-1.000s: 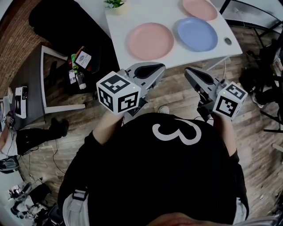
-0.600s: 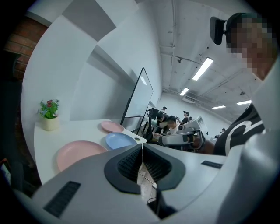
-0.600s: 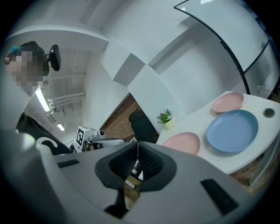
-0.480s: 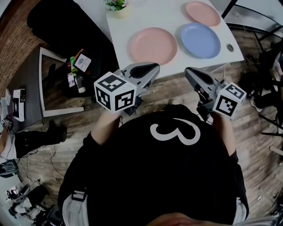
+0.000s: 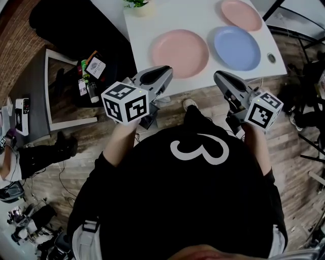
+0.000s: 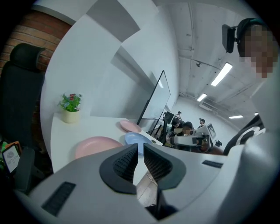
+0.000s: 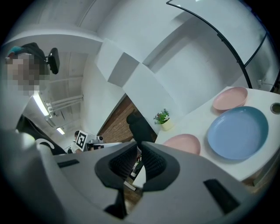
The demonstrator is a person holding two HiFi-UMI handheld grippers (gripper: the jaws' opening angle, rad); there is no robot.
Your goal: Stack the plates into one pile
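Observation:
Three plates lie apart on the white table [image 5: 152, 25]: a large pink plate [image 5: 179, 52], a blue plate [image 5: 235, 47] right of it, and a smaller pink plate [image 5: 240, 13] behind. My left gripper [image 5: 165, 70] is shut and empty, short of the table's near edge, in front of the large pink plate [image 6: 94, 146]. My right gripper [image 5: 218, 76] is also shut and empty, below the blue plate [image 7: 238, 132]. In the left gripper view the blue plate [image 6: 136, 138] shows just over the closed jaws. The large pink plate [image 7: 183, 143] lies left of the blue one in the right gripper view.
A small potted plant [image 5: 138, 5] stands at the table's far left. A round grommet [image 5: 272, 58] sits near the front right corner. A black chair [image 5: 71, 25], a grey side table [image 5: 35, 91] and bottles [image 5: 89, 84] are on the left. Cables and stands crowd the right.
Both grippers and my body have come nearer the table; the plates now sit lower in the head view. The left gripper has drifted left. A shoe now shows between the grippers.

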